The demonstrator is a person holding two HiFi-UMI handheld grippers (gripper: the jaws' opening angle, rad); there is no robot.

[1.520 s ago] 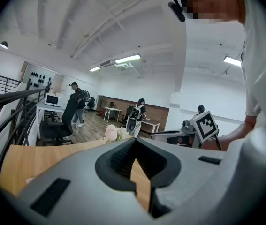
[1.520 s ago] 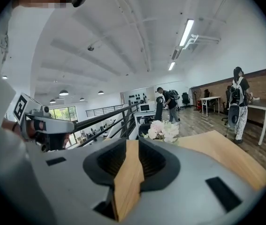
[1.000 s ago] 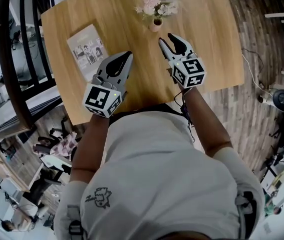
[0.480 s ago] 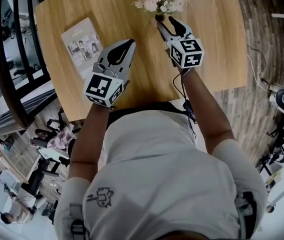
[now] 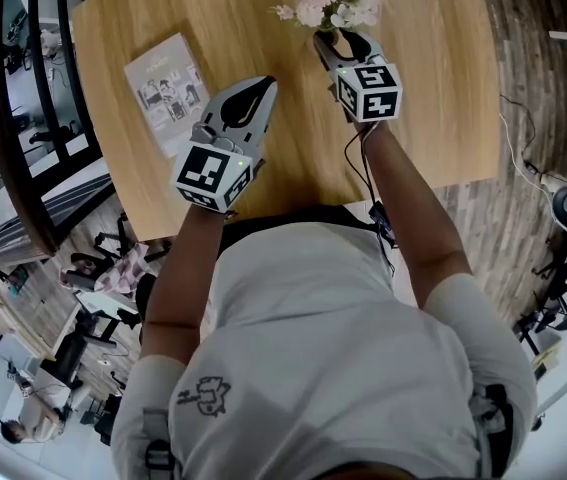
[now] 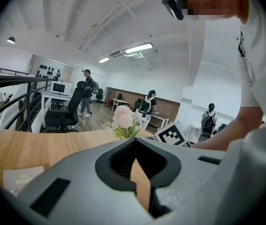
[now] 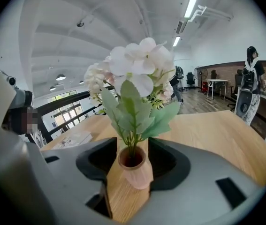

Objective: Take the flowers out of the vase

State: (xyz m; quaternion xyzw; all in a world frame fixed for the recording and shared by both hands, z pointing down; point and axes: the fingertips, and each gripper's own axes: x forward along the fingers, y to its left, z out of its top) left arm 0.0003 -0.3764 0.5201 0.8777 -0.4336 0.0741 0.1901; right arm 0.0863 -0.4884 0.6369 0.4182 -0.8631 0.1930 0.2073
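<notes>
The pale pink and white flowers stand in a small pink vase on the far side of the wooden table. The vase sits between the jaws of the right gripper, which have just been opening wide and do not clamp it. The left gripper, jaws together and empty, hovers near a booklet.

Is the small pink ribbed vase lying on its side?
No, the small pink ribbed vase stands upright on the wooden table, with the white and pink flowers sticking up out of it.
</notes>
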